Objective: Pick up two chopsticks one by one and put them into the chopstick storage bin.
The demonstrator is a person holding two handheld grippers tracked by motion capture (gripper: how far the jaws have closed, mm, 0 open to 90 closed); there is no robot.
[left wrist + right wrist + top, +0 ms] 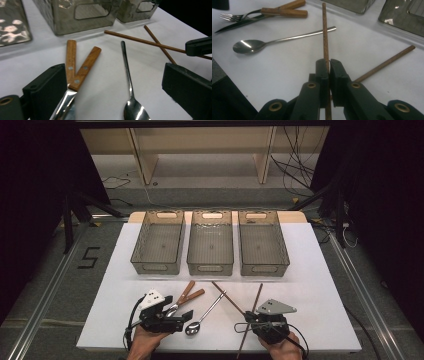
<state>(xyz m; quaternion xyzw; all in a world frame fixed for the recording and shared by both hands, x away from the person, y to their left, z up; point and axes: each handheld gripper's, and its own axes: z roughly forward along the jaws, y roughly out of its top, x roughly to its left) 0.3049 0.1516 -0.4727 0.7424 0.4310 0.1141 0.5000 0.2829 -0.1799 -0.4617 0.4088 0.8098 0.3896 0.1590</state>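
My right gripper is shut on a brown chopstick that lies on the white table and points away to the far left. A second chopstick crosses it by the jaws. My left gripper stands open low over the table. Between its jaws I see the wooden handles of a knife and a fork, and a metal spoon. Nothing touches the left pads.
Three grey see-through bins stand side by side across the far half of the table, with nothing in them. The table's front edge runs just under both hands. Cables lie on the floor beyond.
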